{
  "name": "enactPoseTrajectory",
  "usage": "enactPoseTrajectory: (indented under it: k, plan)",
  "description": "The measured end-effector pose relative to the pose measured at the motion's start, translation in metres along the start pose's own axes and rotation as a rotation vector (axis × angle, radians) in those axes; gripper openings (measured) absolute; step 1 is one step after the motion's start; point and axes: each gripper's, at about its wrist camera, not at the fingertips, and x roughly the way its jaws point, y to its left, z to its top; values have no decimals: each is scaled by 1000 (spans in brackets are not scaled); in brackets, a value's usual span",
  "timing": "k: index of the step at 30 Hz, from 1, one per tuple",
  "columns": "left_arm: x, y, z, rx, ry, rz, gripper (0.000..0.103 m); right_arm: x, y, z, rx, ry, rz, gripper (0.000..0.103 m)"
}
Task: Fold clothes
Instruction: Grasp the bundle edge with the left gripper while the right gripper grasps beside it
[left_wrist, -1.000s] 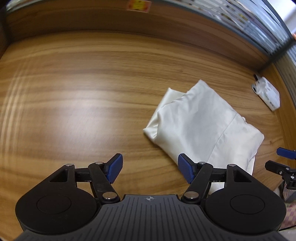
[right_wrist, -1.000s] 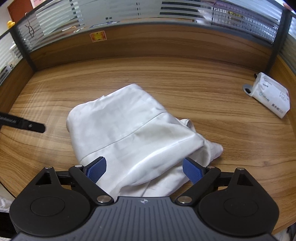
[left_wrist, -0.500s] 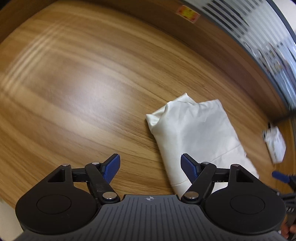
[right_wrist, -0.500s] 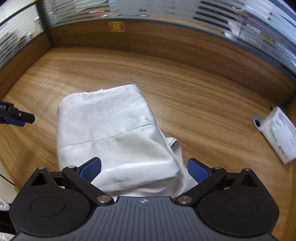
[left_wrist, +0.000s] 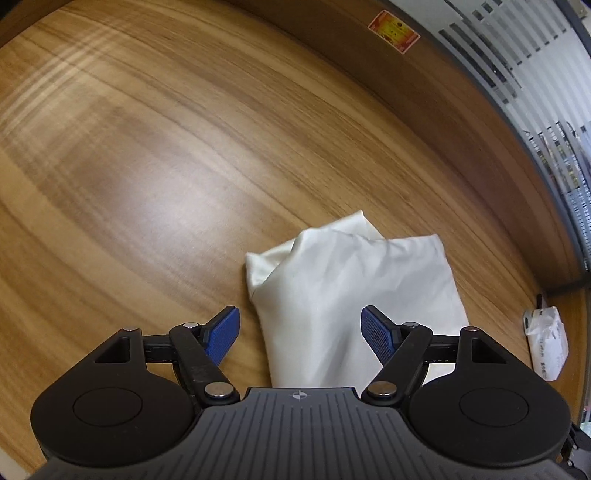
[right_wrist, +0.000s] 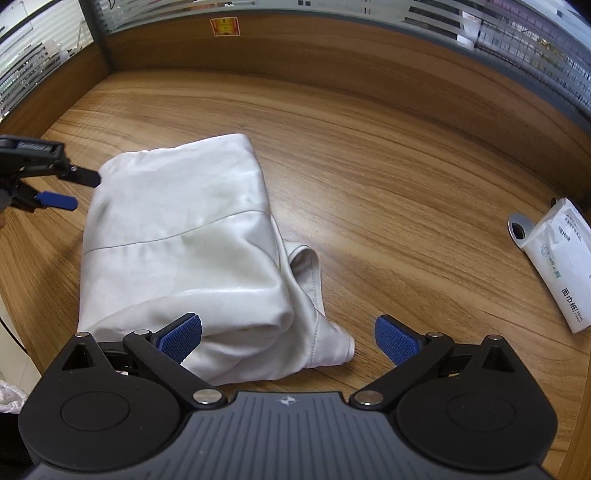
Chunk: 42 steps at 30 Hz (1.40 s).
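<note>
Both wrist cams look steeply down, close over the desk (left_wrist: 184, 166). Left cam has the white garment (left_wrist: 351, 295) at 5 o'clock; right cam centres it (right_wrist: 177, 251). Both also catch the tissue pack (right_wrist: 557, 258) at 3 o'clock.

Wooden desk (right_wrist: 388, 177), folded white garment (right_wrist: 184, 251) and tissue pack (right_wrist: 557, 254) atop.

Satiny off-white cloth garment (right_wrist: 177, 258) on glossy wood-grain table (right_wrist: 406, 184); ribbed matt black plastic gripper (right_wrist: 288, 338) housing.

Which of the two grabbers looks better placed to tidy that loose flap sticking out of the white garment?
Probably the right gripper: the loose flap lies between its open jaws. The left gripper sits over the garment's opposite, tidier end.
</note>
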Motion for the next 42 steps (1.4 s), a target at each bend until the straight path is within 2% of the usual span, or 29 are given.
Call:
enactPoseTrajectory:
  k: [5, 16, 19, 21, 27, 32, 42]
  plan:
    - [10, -4, 9, 26, 2, 31, 75, 2, -3, -6, 17, 3, 14, 102]
    - [23, -8, 13, 62, -1, 32, 73, 8, -9, -6, 49, 2, 29, 102]
    - [22, -10, 10, 76, -17, 52, 60, 13, -12, -6, 75, 7, 50, 102]
    - [19, -11, 8, 81, -33, 60, 47, 17, -14, -5, 98, 10, 73, 102]
    - [17, -24, -1, 153, -67, 82, 29, 31, -26, -4, 190, 12, 130, 102]
    - [13, -27, -4, 148, -92, 107, 23, 43, -33, -2, 229, 18, 148, 102]
    - [12, -28, 0, 138, -78, 111, 22, 65, -34, 4, 259, 24, 183, 102]
